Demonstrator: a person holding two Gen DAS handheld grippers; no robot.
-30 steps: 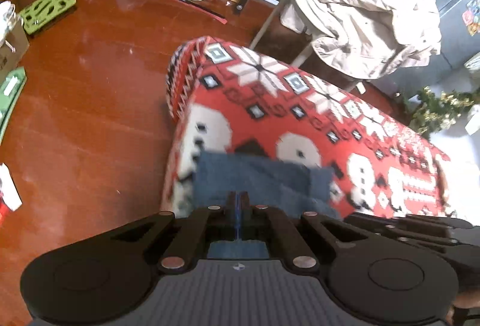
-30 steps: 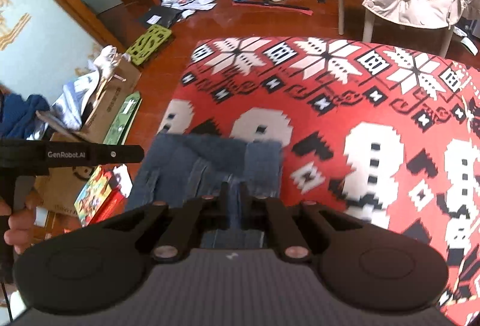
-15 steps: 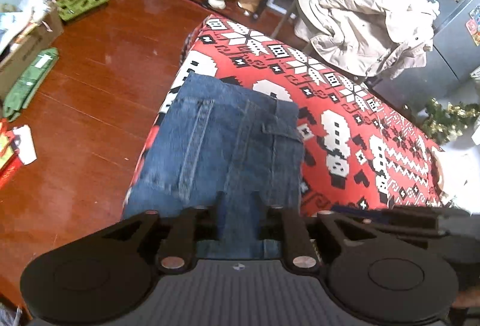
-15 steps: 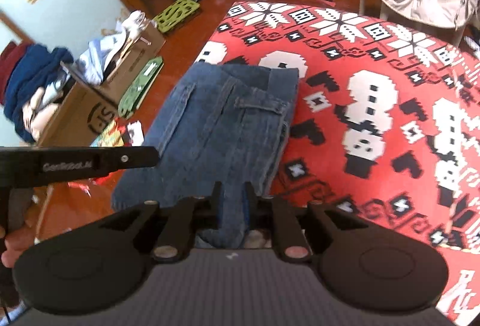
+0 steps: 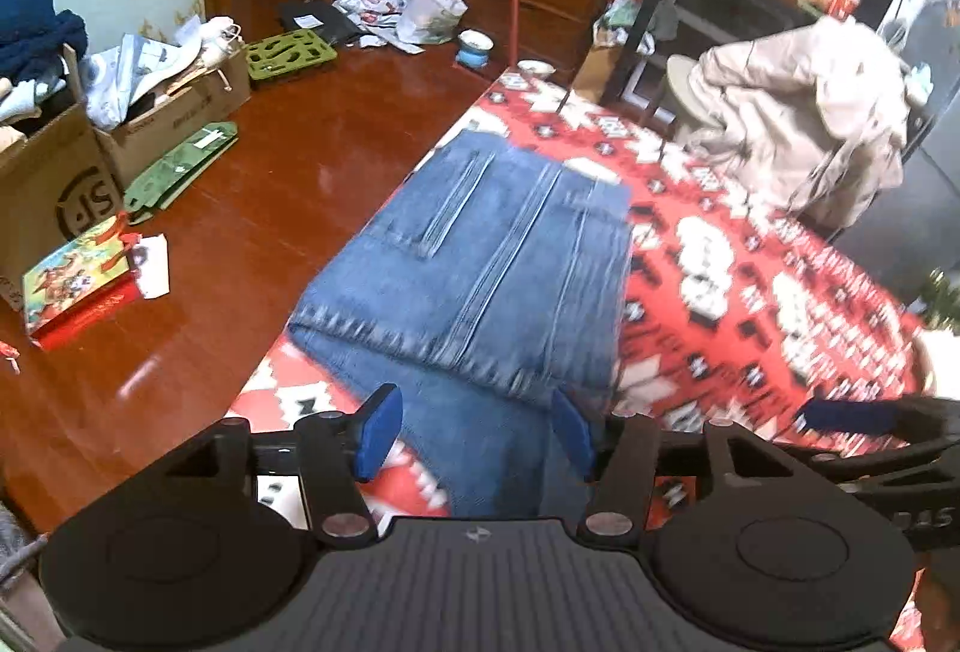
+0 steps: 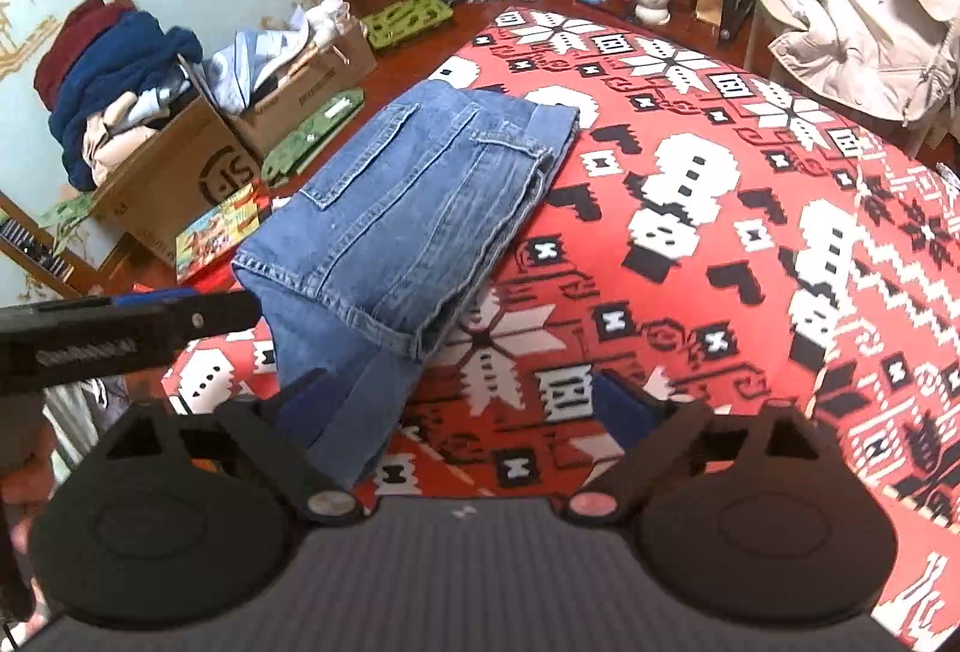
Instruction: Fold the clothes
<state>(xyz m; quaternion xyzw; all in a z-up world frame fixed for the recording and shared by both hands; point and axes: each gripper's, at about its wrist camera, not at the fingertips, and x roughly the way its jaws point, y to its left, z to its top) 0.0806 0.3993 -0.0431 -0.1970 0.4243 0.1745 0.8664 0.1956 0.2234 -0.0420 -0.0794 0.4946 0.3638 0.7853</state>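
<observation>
Folded jeans (image 6: 408,208) lay at the left edge of the red patterned cover (image 6: 690,244); the left gripper (image 5: 474,430) and right gripper (image 6: 456,406) had just been opening, both released, nothing pinched; flattening the near hem looked the wise finish.

even indoor light, floor (image 5: 198,232) glare, left view motion-blurred, fisheye-warped edges

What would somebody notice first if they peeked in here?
Probably the bright red snowman blanket across the middle, with folded blue jeans lying along its left edge. Behind them, cardboard boxes stuffed with clothes crowd the shiny wooden floor, and a beige coat hangs over a chair at top right.
</observation>
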